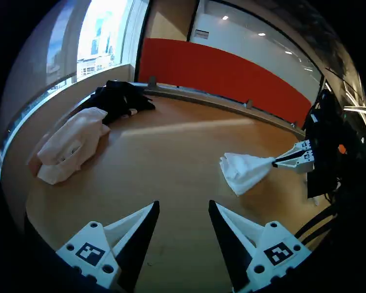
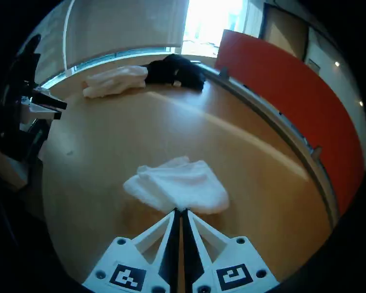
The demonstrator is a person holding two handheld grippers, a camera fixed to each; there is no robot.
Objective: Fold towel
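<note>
right gripper (image 2: 181,211): fingers pinched nearly together on the near edge of the towel (image 2: 178,188), cloth bunched at the tips. left gripper (image 1: 183,204): fingers spread wide, holding nothing, aimed across the table (image 1: 183,127) at the towel. Towel lies crumpled mid-table, its gripped end drawn to a point. My read: early step, one edge grabbed, nothing spread or folded yet. Next move probably needs the left gripper on a second corner so the cloth can be pulled flat. Both grippers sit low, roughly level with the tabletop. White cloth pile (image 1: 71,144) and black garment (image 1: 117,97) are well apart, at the far edge.
</note>
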